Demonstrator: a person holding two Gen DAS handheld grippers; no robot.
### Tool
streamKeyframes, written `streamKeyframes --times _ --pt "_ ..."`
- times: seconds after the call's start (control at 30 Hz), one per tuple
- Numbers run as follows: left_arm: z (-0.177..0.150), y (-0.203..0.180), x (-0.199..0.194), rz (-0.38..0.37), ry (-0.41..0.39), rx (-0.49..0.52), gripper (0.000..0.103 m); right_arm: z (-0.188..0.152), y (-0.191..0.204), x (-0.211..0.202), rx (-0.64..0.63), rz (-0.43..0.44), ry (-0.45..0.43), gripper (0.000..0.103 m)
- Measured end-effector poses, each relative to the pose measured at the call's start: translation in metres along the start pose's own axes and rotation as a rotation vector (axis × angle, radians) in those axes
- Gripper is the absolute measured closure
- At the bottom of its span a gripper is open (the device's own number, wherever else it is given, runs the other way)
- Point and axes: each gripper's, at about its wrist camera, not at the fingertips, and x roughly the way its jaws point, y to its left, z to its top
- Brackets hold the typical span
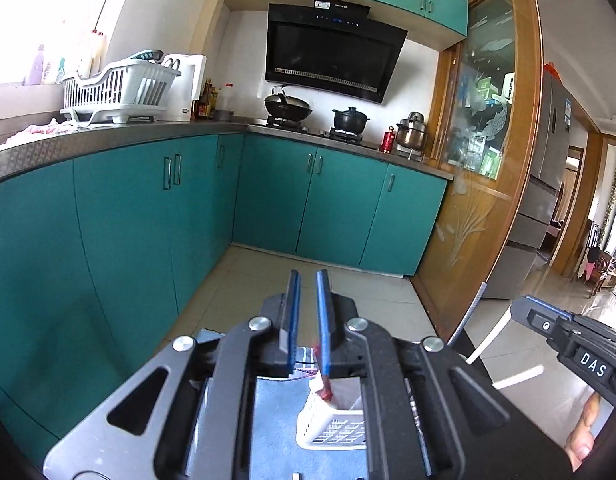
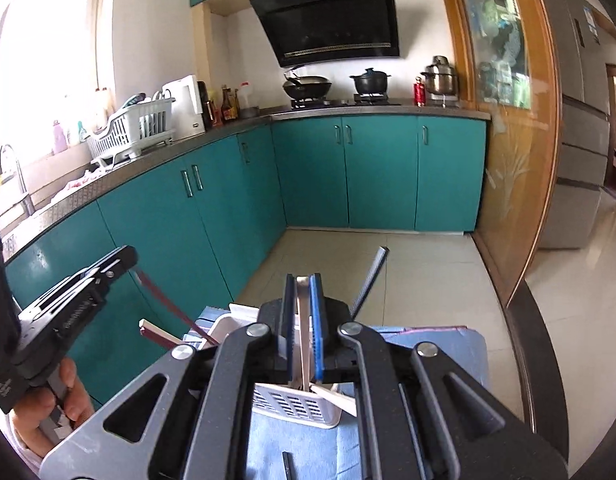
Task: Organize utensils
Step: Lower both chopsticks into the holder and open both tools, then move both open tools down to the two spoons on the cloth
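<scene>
The right gripper grips a silver metal utensil above the white slotted plastic caddy; the left gripper pinches a red chopstick there. Lower both vertically before releasing.

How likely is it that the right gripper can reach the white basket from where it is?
Probably yes. The right gripper, shut on a metal utensil, appears to sit just above the white basket, and nothing shows between them.
</scene>
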Motion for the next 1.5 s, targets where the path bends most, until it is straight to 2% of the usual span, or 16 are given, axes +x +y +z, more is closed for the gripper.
streamKeyframes --times 0.07,0.2,0.27,0.3,0.43,0.53,0.6,0.67,0.73,0.83,0.9,0.97,1.07,1.27,1.5 --pt "0.001 0.0 -0.01 -0.002 -0.019 0.004 0.085 -0.001 -0.005 -0.006 0.014 -0.006 -0.008 0.078" --pt "0.002 0.003 -0.036 -0.014 -0.058 0.003 0.077 0.002 -0.006 -0.029 0.012 -0.012 -0.06 0.065" --pt "0.001 0.006 -0.051 -0.008 -0.071 0.004 0.067 0.004 -0.005 -0.048 0.004 -0.012 -0.104 0.056" --pt "-0.001 0.008 -0.059 0.001 -0.071 0.0 0.066 0.004 -0.005 -0.056 -0.001 -0.01 -0.122 0.054" --pt "-0.014 0.028 -0.087 0.092 -0.031 -0.021 0.065 -0.006 -0.004 -0.101 -0.03 0.009 -0.205 0.047" --pt "-0.033 0.048 -0.106 0.171 0.018 -0.017 0.06 -0.027 -0.007 -0.13 -0.061 0.041 -0.203 0.044" --pt "-0.052 0.059 -0.114 0.211 0.062 -0.002 0.054 -0.048 -0.012 -0.144 -0.064 0.039 -0.169 0.044" --pt "-0.081 0.07 -0.114 0.257 0.154 0.028 0.053 -0.066 -0.018 -0.15 -0.043 0.016 -0.129 0.044" --pt "-0.109 0.075 -0.107 0.269 0.249 0.058 0.053 -0.094 -0.026 -0.149 -0.012 -0.023 -0.079 0.044" --pt "-0.147 0.082 -0.097 0.262 0.381 0.069 0.053 -0.131 -0.035 -0.118 0.019 -0.024 0.07 0.044" --pt "-0.166 0.083 -0.093 0.241 0.448 0.068 0.053 -0.161 -0.042 -0.082 0.042 -0.04 0.222 0.044" --pt "-0.178 0.083 -0.094 0.228 0.478 0.077 0.049 -0.19 -0.046 -0.049 0.072 -0.046 0.359 0.047" --pt "-0.188 0.081 -0.097 0.223 0.498 0.101 0.045 -0.213 -0.039 -0.027 0.07 -0.021 0.454 0.047" --pt "-0.189 0.08 -0.091 0.217 0.522 0.089 0.041 -0.24 -0.019 -0.01 0.016 -0.002 0.542 0.047" --pt "-0.193 0.079 -0.088 0.209 0.54 0.087 0.04 -0.26 -0.01 -0.006 -0.007 -0.005 0.592 0.05"
